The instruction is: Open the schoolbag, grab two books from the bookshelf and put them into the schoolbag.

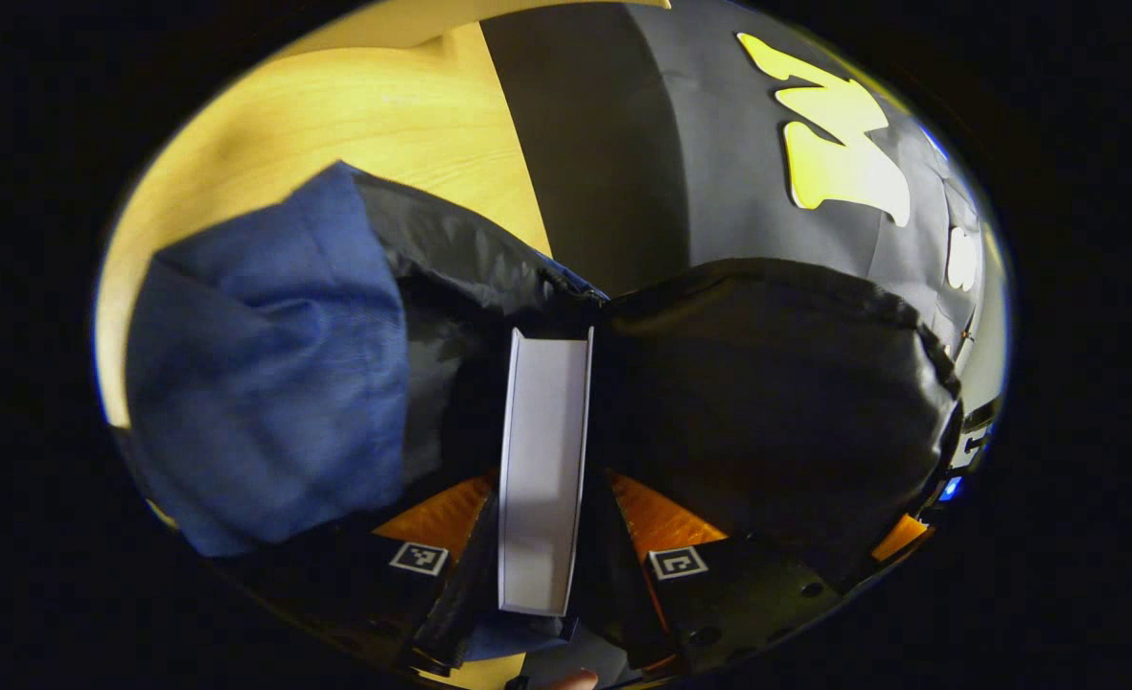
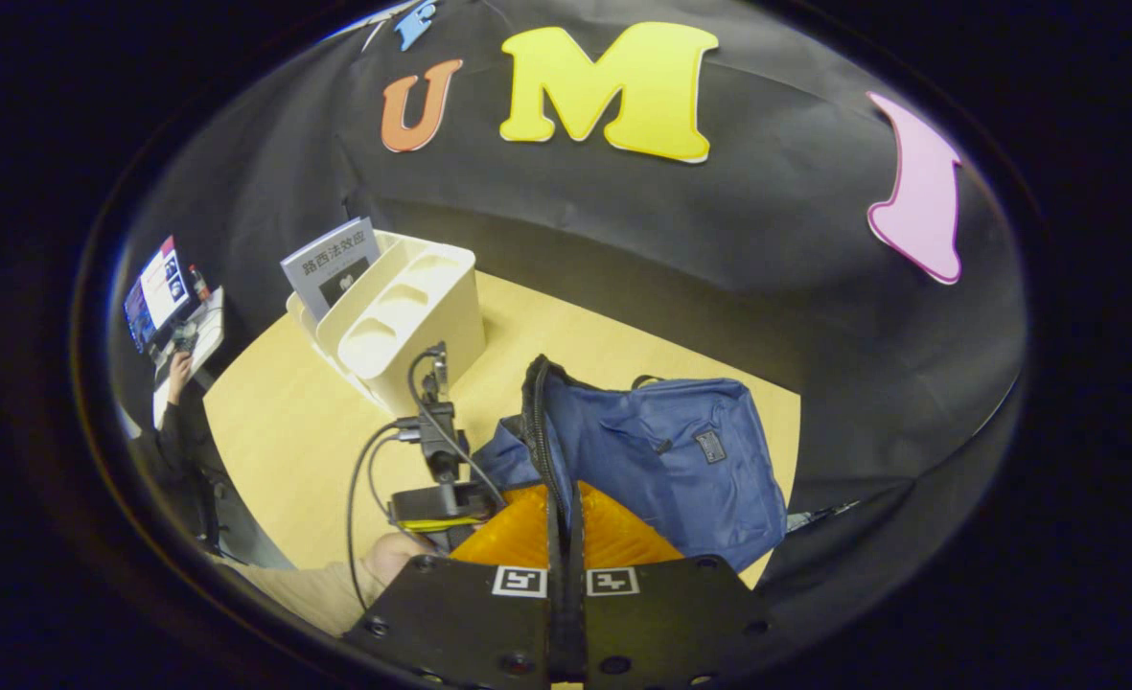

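Left gripper (image 1: pixel 542 522), bottom centre of the left gripper view: jaws part open and closed down on a book (image 1: pixel 542 450), one finger on each cover, white page edge facing the camera. Book's long axis ran straight ahead from the jaws, up the frame, with its far end touching or just inside the dark mouth of the schoolbag (image 1: pixel 268 364). Blue outer cloth bulged at the left of that frame, black lining spread at centre and right, wooden table (image 1: pixel 383 115) behind at upper left.

Right gripper (image 2: pixel 566 522), bottom centre of the right gripper view: jaws pressed nearly together, apparently pinching the black zip edge of the schoolbag, which rose from between the fingers and curved up to centre frame. Could not tell for certain how much cloth lay in the pinch. Bag body sat just right of centre there, with the cream bookshelf (image 2: pixel 403 316) well apart at upper left, one other book (image 2: pixel 331 264) leaning at its far end.

Judged the step as the first book going in. Opening lay dead ahead of the left jaws, in line with the book, so a push along that axis looked enough, provided the right side kept the mouth held wide.
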`<state>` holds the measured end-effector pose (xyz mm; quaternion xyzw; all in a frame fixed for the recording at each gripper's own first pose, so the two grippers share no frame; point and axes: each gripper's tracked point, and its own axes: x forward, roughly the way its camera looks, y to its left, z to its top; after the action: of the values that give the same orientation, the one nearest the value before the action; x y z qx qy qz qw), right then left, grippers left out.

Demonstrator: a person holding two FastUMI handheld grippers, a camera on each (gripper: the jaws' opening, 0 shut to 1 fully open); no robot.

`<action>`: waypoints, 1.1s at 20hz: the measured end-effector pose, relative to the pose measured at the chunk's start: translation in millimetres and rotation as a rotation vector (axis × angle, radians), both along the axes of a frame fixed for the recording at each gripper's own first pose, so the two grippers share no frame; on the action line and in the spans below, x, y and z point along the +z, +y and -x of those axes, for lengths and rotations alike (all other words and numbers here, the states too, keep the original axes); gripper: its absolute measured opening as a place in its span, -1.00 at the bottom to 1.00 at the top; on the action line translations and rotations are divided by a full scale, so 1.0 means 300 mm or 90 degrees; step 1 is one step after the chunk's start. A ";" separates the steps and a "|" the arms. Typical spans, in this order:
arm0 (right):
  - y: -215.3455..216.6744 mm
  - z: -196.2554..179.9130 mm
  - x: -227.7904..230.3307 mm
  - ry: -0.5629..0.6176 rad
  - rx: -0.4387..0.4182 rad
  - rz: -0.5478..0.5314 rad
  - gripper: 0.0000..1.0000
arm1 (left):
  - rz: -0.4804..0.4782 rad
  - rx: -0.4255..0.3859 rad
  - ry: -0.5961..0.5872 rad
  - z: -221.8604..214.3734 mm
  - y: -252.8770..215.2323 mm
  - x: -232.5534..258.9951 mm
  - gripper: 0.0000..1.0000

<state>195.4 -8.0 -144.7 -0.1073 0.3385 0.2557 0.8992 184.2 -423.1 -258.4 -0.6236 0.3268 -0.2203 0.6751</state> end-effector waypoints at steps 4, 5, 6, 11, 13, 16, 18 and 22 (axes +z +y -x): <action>-0.015 -0.002 -0.014 0.006 -0.029 -0.011 -0.99 | -0.047 -0.015 0.008 0.120 0.138 0.017 0.25; -0.017 0.001 -0.021 0.009 -0.037 -0.015 -0.99 | -0.058 -0.017 0.007 0.153 0.176 0.031 0.26; -0.019 0.002 -0.024 0.010 -0.046 -0.019 -1.00 | -0.072 -0.022 0.004 0.182 0.219 0.047 0.26; -0.056 0.024 -0.068 0.011 -0.100 -0.029 -0.99 | -0.226 -0.048 -0.021 0.315 0.464 0.119 0.26; -0.057 0.024 -0.063 0.005 -0.113 -0.036 -0.99 | -0.285 -0.056 -0.043 0.360 0.572 0.159 0.26; -0.066 0.026 -0.061 0.006 -0.147 -0.051 -0.99 | -0.319 -0.054 -0.063 0.411 0.724 0.243 0.26; -0.040 0.027 -0.044 0.011 -0.166 -0.053 -0.99 | -0.333 -0.041 -0.082 0.418 0.822 0.317 0.26; -0.032 0.041 -0.052 0.005 -0.182 -0.043 -0.99 | -0.398 0.002 -0.137 0.376 1.051 0.434 0.26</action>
<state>183.1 -17.5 -160.3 -0.0271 0.3448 0.1365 0.9283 71.5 -107.8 -128.3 -0.3600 0.3046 -0.1726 0.8648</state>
